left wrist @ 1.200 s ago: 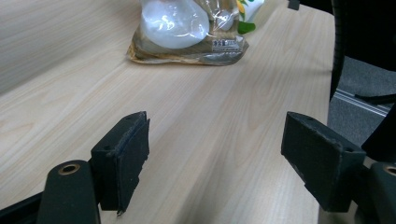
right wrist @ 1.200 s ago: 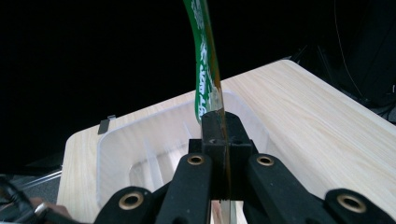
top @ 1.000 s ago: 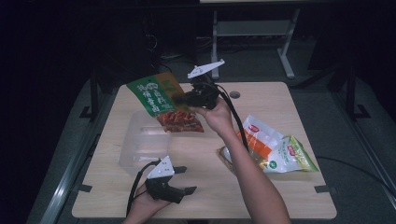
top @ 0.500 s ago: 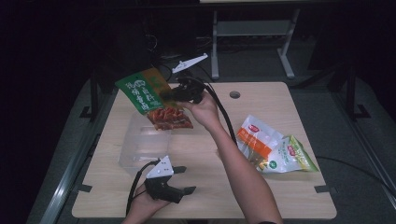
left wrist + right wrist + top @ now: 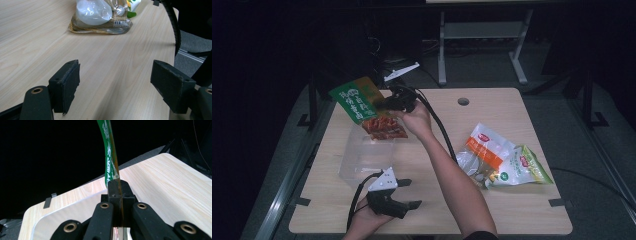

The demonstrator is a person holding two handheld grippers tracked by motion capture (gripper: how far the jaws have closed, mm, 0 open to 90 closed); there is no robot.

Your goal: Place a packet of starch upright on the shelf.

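Clearly the right gripper [image 5: 117,195] has its two black jaws pressed flat together on the edge of a green-topped snack packet with a clear window showing red-orange pieces [image 5: 364,107], and in the right gripper view the thin green film rises straight up out of the pinch. From the high view, that packet hangs in the air over the far left part of the pale wooden table [image 5: 512,200], tilted, with its lower end above the far end of a clear, shallow rectangular plastic tray [image 5: 362,160] that lies on the table.

By contrast, the left gripper [image 5: 115,85] rests low near the table's near edge with its jaws spread wide and nothing between them; beyond them in the left gripper view lies a clear packet with pale round contents [image 5: 100,16]. In the high view, two more snack packets lie together on the right side of the table: an orange-and-white one [image 5: 484,147] and a green-and-yellow one [image 5: 522,167], well apart from the tray.

My reading is that the carrying step is in hand: the held packet is being brought to the tray. The next move calls for lowering it until it sits inside the tray's walls, then parting the jaws to let the film go without dragging it back out.
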